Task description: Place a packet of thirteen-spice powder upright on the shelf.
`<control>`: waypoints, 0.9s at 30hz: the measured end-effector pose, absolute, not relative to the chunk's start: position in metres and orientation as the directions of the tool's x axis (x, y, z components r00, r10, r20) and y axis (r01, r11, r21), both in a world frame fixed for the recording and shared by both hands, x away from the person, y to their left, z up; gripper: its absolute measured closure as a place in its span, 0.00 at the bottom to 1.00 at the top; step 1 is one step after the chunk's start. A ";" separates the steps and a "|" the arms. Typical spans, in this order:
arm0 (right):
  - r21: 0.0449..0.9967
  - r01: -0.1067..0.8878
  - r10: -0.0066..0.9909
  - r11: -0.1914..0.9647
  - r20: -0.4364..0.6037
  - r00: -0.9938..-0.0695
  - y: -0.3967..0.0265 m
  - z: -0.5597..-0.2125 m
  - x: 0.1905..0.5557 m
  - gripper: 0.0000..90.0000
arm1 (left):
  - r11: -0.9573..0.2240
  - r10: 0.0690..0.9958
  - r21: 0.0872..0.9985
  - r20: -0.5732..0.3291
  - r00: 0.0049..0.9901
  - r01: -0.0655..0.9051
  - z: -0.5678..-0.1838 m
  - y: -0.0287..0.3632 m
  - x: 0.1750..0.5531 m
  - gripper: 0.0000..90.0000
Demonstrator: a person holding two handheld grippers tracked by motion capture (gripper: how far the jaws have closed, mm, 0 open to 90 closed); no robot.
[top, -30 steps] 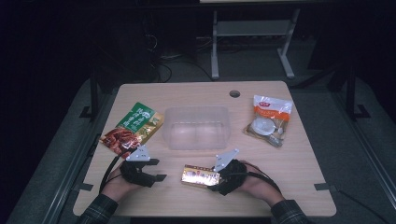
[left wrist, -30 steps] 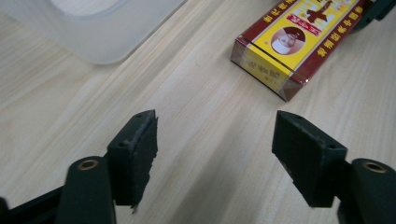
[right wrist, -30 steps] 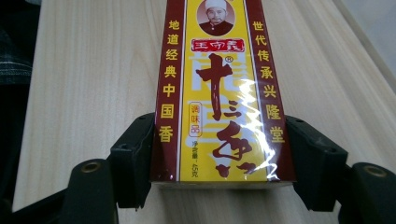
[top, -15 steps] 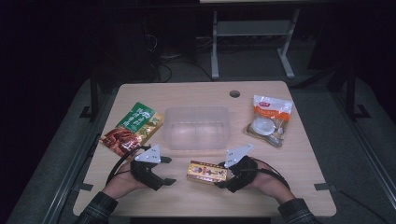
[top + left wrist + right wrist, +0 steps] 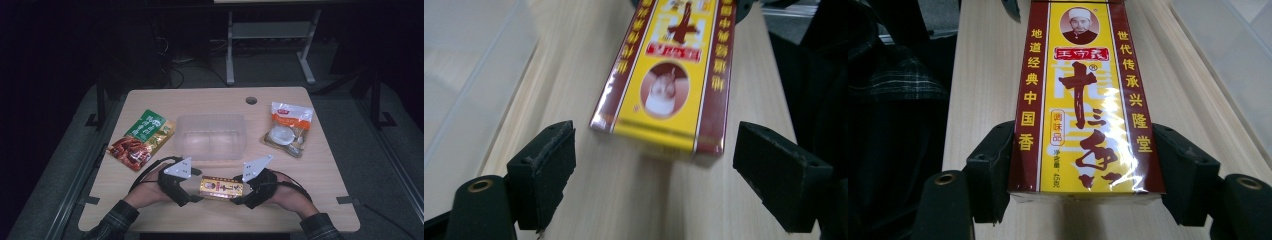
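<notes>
We are cataloguing from the largest item down, placing each against the clear plastic tub (image 5: 214,136).

Table (image 5: 330,175): light wood, bearing everything listed here.

Clear plastic tub: we are finding it near the table's middle, standing upright.

Green and red snack bag (image 5: 141,139): lying flat just left of the tub.

Orange and white pouch (image 5: 288,128): lying to the right of the tub, apart from it.

Yellow and maroon box (image 5: 221,187): we are seeing it just in front of the tub, on the near side, lengthwise between our two tools.

Right gripper (image 5: 239,196): we are clamping it on the box's right end, just in front of the tub; its own view shows both jaws pressing the box's long sides.

Left gripper (image 5: 196,186): we are holding it at the box's left end, in front of the tub. Its jaws have just been opening and are standing wide, clear of the box (image 5: 671,75), whose end lies just ahead of them, untouched.
</notes>
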State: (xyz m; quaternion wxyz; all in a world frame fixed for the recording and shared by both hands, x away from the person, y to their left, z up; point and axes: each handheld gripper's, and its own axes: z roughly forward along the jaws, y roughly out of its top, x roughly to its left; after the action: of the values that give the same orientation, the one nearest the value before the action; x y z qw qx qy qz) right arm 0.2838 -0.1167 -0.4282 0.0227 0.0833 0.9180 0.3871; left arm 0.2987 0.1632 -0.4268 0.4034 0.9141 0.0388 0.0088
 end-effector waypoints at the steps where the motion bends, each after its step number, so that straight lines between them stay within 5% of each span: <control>1: 0.718 0.130 0.164 0.684 0.023 -0.986 -0.116 -0.428 0.284 0.35 | -0.671 0.073 0.739 -0.016 0.997 0.061 -0.427 0.161 0.299 0.19; 27: 0.750 0.086 0.118 0.655 0.011 -0.993 -0.114 -0.423 0.281 0.35 | -0.677 -0.019 0.736 -0.037 0.999 0.014 -0.429 0.151 0.299 0.31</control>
State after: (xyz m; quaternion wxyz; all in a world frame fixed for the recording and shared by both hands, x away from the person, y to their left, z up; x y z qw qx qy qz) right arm 0.2805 -0.1138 -0.4233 0.0194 0.0562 0.9096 0.4112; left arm 0.2986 0.1513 -0.4293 0.4020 0.9154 -0.0012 -0.0208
